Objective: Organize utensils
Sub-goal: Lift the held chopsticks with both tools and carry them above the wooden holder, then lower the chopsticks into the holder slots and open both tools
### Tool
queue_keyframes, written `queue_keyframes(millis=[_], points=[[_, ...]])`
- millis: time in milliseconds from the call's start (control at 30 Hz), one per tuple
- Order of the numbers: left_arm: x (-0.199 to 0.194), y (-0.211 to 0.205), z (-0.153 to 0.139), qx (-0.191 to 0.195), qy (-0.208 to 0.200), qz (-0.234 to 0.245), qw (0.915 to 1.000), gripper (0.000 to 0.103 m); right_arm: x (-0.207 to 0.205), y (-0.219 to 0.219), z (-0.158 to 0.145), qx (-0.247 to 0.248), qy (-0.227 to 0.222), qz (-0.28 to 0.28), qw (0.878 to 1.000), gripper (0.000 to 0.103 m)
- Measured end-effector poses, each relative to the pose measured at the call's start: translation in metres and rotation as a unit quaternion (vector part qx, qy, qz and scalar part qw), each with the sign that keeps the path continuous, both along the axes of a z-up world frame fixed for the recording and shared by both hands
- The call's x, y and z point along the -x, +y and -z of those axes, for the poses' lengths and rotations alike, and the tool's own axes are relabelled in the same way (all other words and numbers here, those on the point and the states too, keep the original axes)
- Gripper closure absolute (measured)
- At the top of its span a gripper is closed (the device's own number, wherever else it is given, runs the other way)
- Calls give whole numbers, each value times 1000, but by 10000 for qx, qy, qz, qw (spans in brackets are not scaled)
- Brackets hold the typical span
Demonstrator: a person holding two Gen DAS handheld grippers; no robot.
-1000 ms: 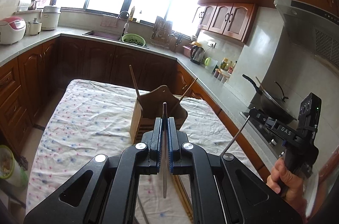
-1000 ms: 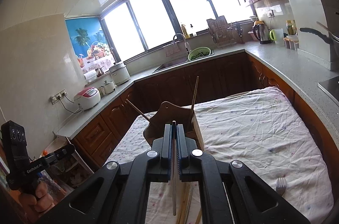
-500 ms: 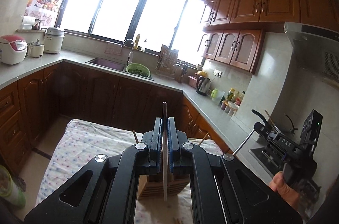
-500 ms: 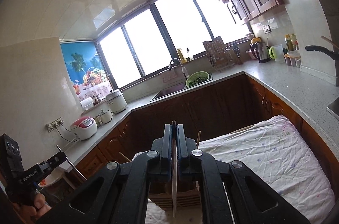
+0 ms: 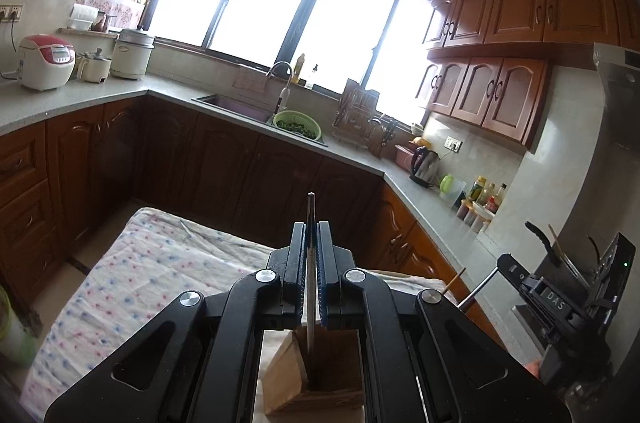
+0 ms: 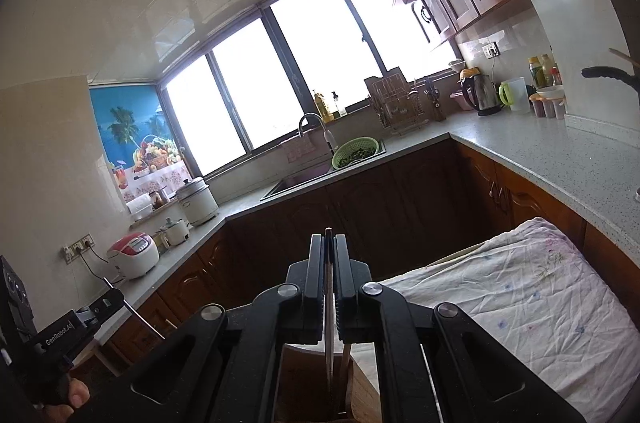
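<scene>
My left gripper (image 5: 311, 243) clamps a metal utensil (image 5: 310, 287) and my right gripper (image 6: 329, 263) another utensil (image 6: 328, 323), both poised over the wooden holder (image 5: 320, 375); neither is released yet.

You hold 2 grippers (image 5: 311, 255) (image 6: 329, 263); each clamps 1 thin utensil (image 5: 310, 287) (image 6: 329, 323); below sits 1 wooden holder (image 5: 320, 375); 1 floral cloth (image 5: 152, 263) covers the table; the counter carries 1 kettle (image 5: 425, 161), 1 green colander (image 5: 297, 124).
</scene>
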State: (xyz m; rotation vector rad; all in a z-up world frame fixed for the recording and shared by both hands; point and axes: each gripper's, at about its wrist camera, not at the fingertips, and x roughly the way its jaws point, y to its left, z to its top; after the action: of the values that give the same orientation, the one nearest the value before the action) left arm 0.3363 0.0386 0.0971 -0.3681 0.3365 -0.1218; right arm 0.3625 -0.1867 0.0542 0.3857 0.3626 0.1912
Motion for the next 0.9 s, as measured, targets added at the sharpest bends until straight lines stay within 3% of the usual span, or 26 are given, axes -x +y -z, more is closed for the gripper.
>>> queue_keyframes(millis=[200,400,867,900], points=[[-9,-7,31,-19,197,48,9998,99,-12,1,32,-50,263,12,9996,99],[-15,-14,40,-123,370,162,9991,99,-17,2,45,-112,451,-35,9989,99],[-23,-13,45,-222,661,297,9971,98,-24,4,44,-124,674,-194,9975,98],[-24,-13,45,-221,675,303,9970,98,-25,4,44,-139,694,-207,9973,93]])
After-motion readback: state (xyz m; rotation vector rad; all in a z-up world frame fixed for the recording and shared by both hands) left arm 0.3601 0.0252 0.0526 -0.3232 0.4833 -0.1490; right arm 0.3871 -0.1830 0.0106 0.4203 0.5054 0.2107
